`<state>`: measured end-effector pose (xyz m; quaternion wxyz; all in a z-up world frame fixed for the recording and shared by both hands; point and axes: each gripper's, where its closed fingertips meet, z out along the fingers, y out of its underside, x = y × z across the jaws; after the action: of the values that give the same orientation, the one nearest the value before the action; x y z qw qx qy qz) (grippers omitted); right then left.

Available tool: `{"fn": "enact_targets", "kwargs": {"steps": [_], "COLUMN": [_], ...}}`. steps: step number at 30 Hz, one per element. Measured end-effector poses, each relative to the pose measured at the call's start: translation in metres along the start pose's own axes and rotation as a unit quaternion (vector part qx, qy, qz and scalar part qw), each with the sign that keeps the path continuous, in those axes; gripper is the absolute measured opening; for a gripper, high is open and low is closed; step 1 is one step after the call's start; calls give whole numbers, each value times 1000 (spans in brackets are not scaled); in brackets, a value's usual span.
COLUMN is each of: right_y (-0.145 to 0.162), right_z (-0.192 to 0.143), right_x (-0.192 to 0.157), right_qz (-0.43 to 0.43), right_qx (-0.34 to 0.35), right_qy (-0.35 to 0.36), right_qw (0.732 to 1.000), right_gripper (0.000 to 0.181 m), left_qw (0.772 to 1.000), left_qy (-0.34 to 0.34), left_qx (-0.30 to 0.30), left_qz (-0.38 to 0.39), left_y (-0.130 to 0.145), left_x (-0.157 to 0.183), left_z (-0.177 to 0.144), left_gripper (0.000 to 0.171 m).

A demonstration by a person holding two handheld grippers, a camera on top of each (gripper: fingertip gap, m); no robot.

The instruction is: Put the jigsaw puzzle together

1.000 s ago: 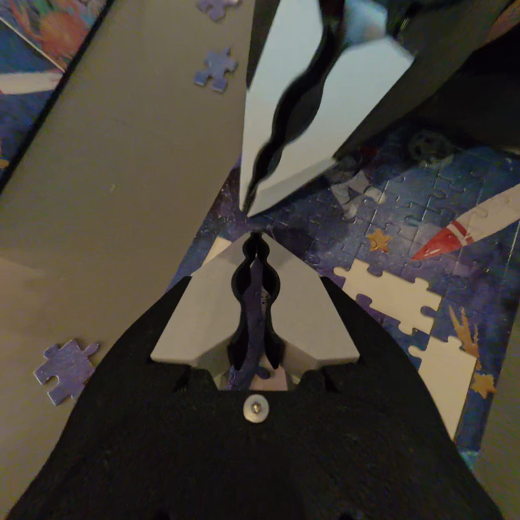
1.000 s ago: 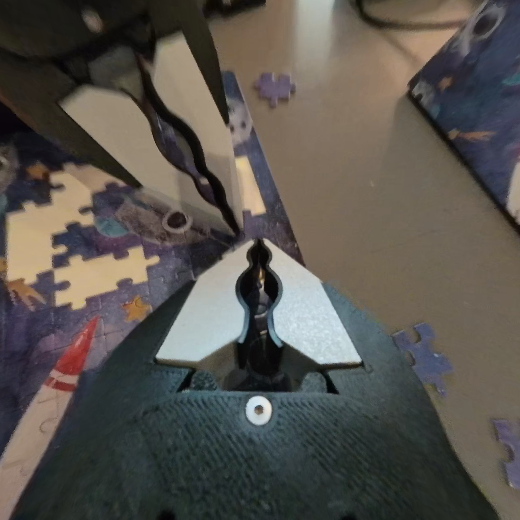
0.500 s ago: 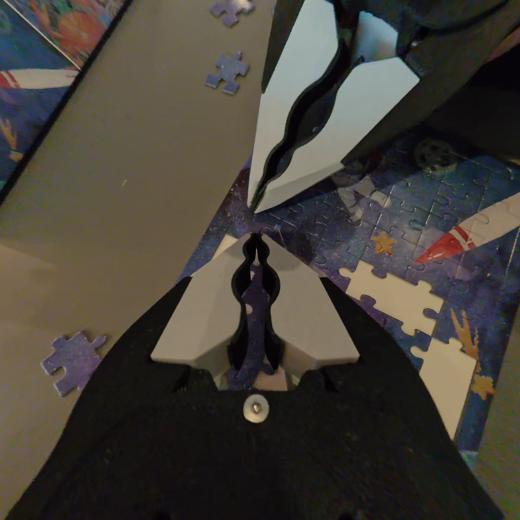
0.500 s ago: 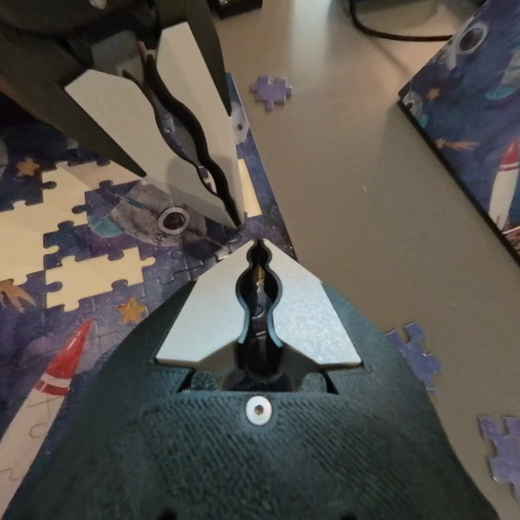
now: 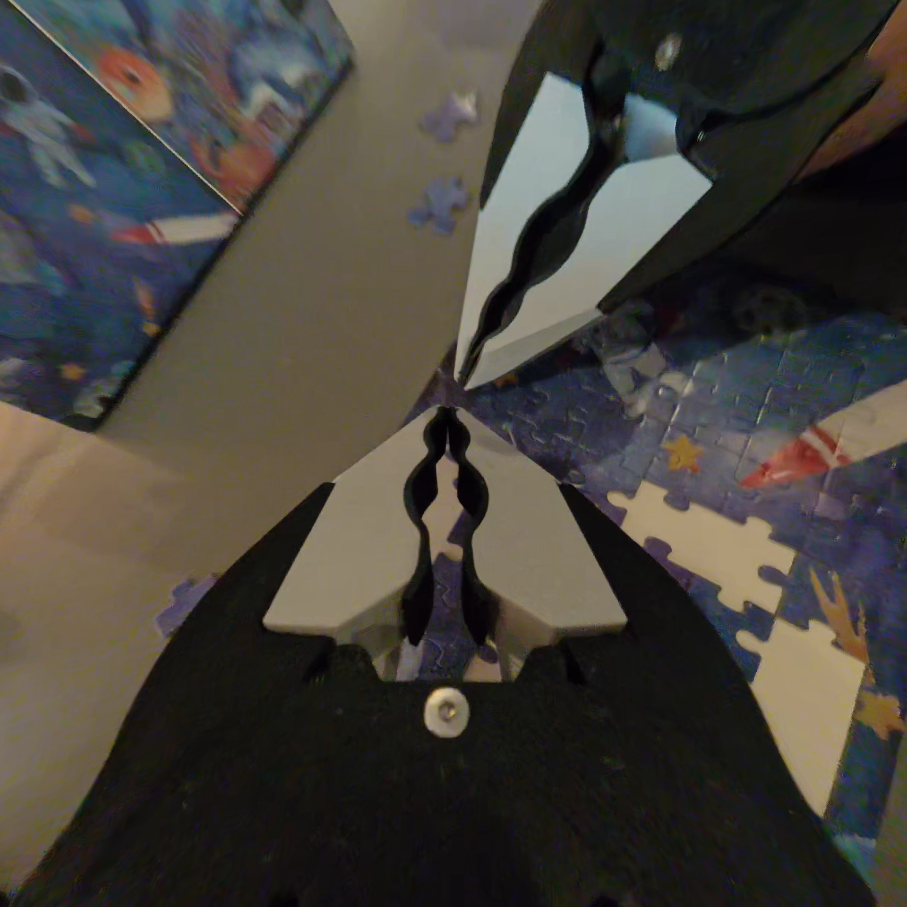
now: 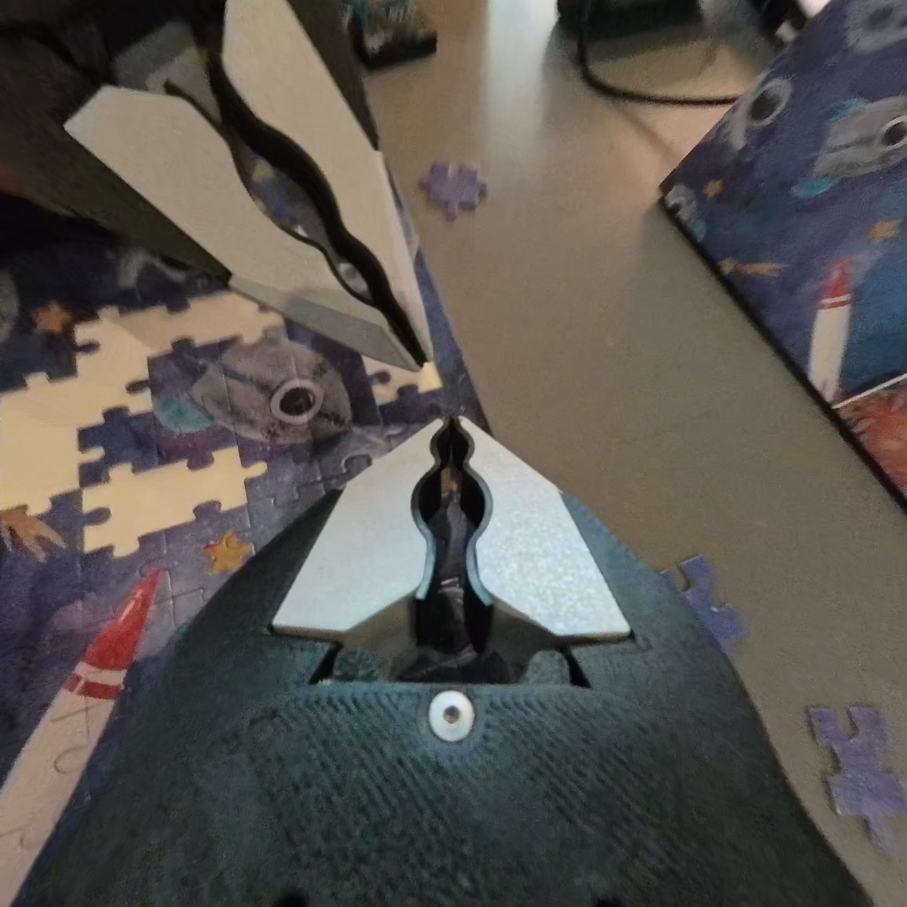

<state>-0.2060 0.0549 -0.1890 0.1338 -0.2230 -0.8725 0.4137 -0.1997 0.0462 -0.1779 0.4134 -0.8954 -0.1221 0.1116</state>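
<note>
The space-themed jigsaw puzzle (image 5: 564, 441) lies flat and partly assembled, with cream gaps (image 5: 697, 535) where pieces are absent. It also shows in the right wrist view (image 6: 294, 471). My left gripper (image 5: 445, 410) is shut, its tips over the puzzle's edge by the table. My right gripper (image 6: 451, 421) is shut too, tips at the same edge. The two grippers point at each other, tips almost touching: the right gripper (image 5: 461, 383) comes in from above in the left view, the left gripper (image 6: 422, 365) from the upper left in the right view. I see no piece in either.
Loose purple pieces lie on the grey table: two (image 5: 439, 203) (image 5: 451, 115) beyond the tips, one (image 5: 181, 608) half hidden by my left gripper, others (image 6: 454, 189) (image 6: 706, 608) (image 6: 854, 765). The picture box lid (image 5: 122, 196) (image 6: 810, 221) lies beside. A black cable (image 6: 638, 93) runs at the back. Only a small space, under 4 cm, lies between the two pairs of fingers.
Both grippers stayed shut and shifted along the puzzle's edge, and their tips have come closer together. More of the box lid has come into both views.
</note>
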Motion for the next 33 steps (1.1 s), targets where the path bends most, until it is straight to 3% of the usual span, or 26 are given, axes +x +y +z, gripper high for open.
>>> {"fn": "enact_targets", "kwargs": {"steps": [3,8,11,15,18,22,33], "right_y": [-10,-4,4,5,6,4,8], "right_z": [-9,-3,3,5,6,5,6], "right_x": [11,2,-12,-16,-16,-17,-16], "right_qz": [24,-1,-20,-20,-19,-22,-24], "right_qx": [35,16,-7,-11,-14,-12,-22], "right_qy": [12,-6,-32,-41,-40,-41,-38], "right_qw": [999,1000,999,999,999,999,999], "right_gripper": [0,0,0,0,0,0,0], "left_qw": [999,997,997,999,994,998,996], "left_qy": [-4,64,58,40,83,45,67], "left_qx": [45,-4,-56,-29,-56,-40,-54], "left_qz": [-30,-47,-20,-19,-44,-23,-34], "left_y": [-11,5,21,11,22,16,20], "left_x": [-9,9,16,10,20,11,16], "left_z": [-10,3,15,9,14,11,12], "left_gripper": [0,0,0,0,0,0,0]}}
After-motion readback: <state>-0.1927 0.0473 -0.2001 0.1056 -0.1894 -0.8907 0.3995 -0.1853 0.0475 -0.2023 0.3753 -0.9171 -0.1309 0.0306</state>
